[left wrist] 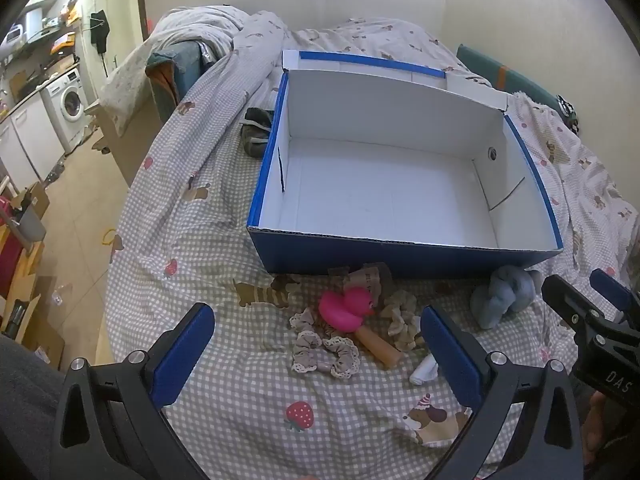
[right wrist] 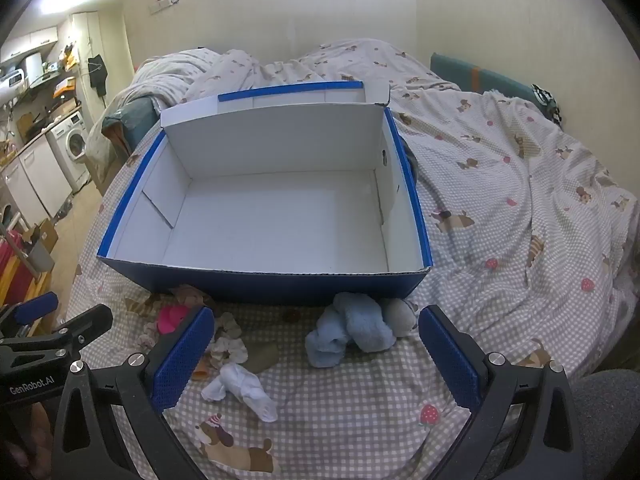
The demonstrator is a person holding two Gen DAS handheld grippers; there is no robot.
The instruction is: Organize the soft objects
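A blue cardboard box [left wrist: 400, 258] with a white inside stands open and empty on the bed; its near wall [right wrist: 280, 284] also shows in the right wrist view. In front of it lie a pink rubber duck [left wrist: 346, 307], lacy scrunchies [left wrist: 324, 350], a tan cylinder [left wrist: 380, 347], a white sock [right wrist: 240, 390] and a pale blue plush [right wrist: 352, 330]. My left gripper [left wrist: 316, 354] hangs open above the scrunchies and duck. My right gripper [right wrist: 316, 354] hangs open above the sock and blue plush. Neither holds anything.
The bed wears a checked sheet [left wrist: 224, 256] with dog and strawberry prints. A crumpled duvet [right wrist: 500, 168] lies to the right and behind the box. Dark socks [left wrist: 256, 130] lie left of the box. A kitchen area with a washing machine [left wrist: 68, 102] is far left.
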